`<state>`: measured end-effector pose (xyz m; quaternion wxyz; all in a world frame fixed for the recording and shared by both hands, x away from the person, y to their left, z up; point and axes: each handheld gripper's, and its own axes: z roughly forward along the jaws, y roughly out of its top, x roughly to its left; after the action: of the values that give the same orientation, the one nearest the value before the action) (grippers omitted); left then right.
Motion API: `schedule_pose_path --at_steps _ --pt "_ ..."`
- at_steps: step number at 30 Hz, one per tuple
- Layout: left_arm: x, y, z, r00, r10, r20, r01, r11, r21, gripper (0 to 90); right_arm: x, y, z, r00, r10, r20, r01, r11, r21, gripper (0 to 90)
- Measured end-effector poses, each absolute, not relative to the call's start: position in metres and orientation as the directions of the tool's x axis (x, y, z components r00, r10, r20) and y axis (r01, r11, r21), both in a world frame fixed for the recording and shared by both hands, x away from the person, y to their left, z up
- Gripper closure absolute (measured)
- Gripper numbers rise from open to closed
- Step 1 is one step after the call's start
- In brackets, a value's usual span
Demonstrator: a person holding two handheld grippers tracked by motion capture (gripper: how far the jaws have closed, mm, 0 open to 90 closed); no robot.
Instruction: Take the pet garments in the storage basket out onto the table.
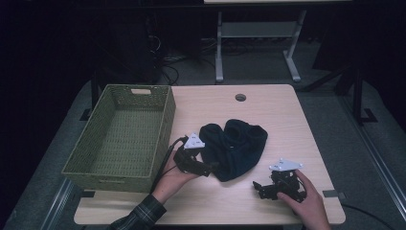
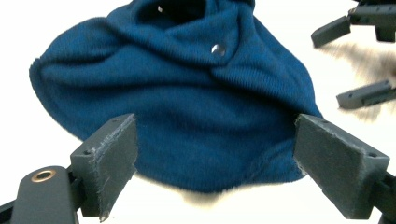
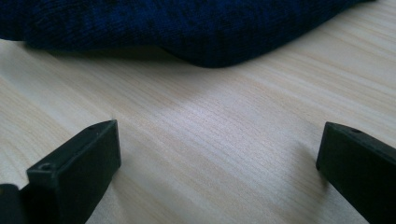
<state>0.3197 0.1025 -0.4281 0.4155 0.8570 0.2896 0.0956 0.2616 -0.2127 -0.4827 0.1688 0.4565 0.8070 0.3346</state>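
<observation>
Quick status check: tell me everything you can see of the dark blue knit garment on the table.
The dark blue knit garment lies crumpled in a loose heap on the light wood table, right of the green woven basket. It looks like soft ribbed knit, folded over itself with an opening at its far side and a small metal snap on one fold. The left gripper is at its near-left edge, jaws wide open either side of the hem, not closed on it. The right gripper, also open, sits apart from it.
</observation>
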Motion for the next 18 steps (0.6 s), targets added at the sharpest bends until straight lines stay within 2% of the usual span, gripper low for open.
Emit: schedule_pose_path --at_steps 18 --pt "0.303 0.102 -0.469 0.803 0.596 0.011 0.440 -0.605 0.664 12.9 0.262 -0.213 -0.483 -0.526 0.850 0.033 0.624 0.359 0.694 0.0"
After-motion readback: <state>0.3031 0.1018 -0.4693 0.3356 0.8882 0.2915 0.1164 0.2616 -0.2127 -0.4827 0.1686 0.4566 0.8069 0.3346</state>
